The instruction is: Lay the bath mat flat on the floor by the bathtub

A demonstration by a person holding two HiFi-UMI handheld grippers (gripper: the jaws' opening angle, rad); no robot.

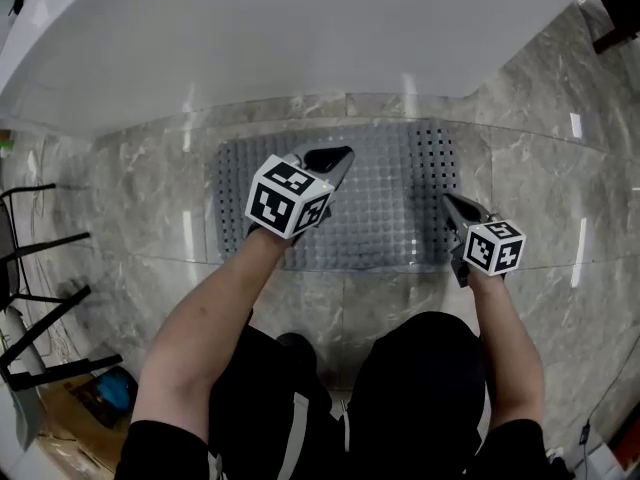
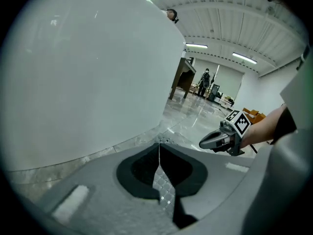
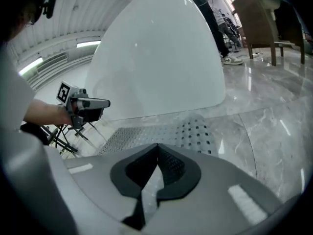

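The grey studded bath mat (image 1: pixel 385 208) lies spread flat on the marble floor, right along the white bathtub (image 1: pixel 250 38). My left gripper (image 1: pixel 340 156) hovers above the mat's left half, jaws shut with nothing in them. Over the mat's right edge, my right gripper (image 1: pixel 447 200) is shut and empty too. In the left gripper view the closed jaws (image 2: pixel 159 146) point at the tub wall (image 2: pixel 83 72), with the right gripper (image 2: pixel 215 140) off to the side. The right gripper view looks past its closed jaws (image 3: pixel 157 146) onto the mat (image 3: pixel 161 131) and the left gripper (image 3: pixel 93 103).
Black metal stand legs (image 1: pixel 40 298) and a cardboard box with a blue item (image 1: pixel 100 393) sit at the left. My dark-trousered knees (image 1: pixel 420 368) are just short of the mat. A wooden table (image 3: pixel 266 13) and a standing person's legs (image 3: pixel 215 23) are beyond the tub.
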